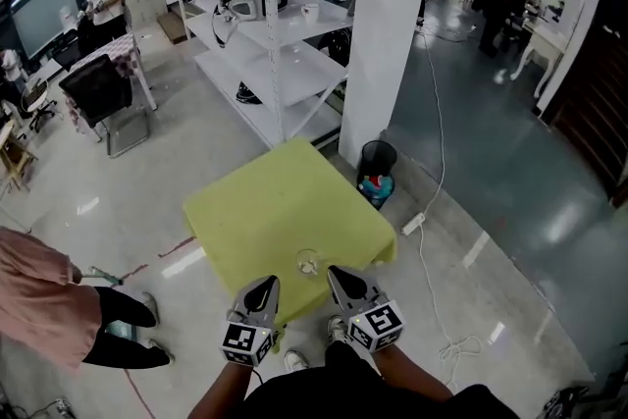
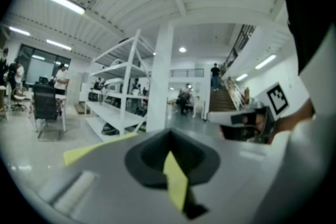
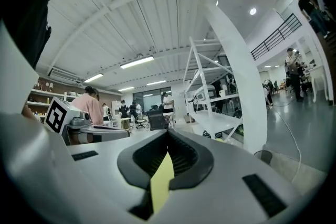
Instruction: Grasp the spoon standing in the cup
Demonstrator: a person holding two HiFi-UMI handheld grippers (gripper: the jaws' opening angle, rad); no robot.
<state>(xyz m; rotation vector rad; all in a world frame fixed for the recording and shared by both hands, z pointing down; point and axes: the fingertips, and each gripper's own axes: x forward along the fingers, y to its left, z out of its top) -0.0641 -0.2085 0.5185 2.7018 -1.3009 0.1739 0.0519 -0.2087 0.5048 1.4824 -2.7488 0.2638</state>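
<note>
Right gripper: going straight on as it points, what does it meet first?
Probably nothing nearby: the right gripper aims over the yellow-clothed table, just right of the clear glass cup; depth unclear.

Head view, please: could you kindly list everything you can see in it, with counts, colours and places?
table: one, yellow-green cover, middle of the floor
cup: one, clear, on the table by its near edge; contents too small to tell
shelf rack: one, white, behind the table
pillar: one, white, right of the rack
bin: one, black, at the pillar's foot
power strip: one, white, on the floor right of the table
chair: one, black, far left
bystander: one, pink top, lower left
left gripper: one, grey, shut, near edge, left of the cup
right gripper: one, grey, shut, right of the cup
</note>
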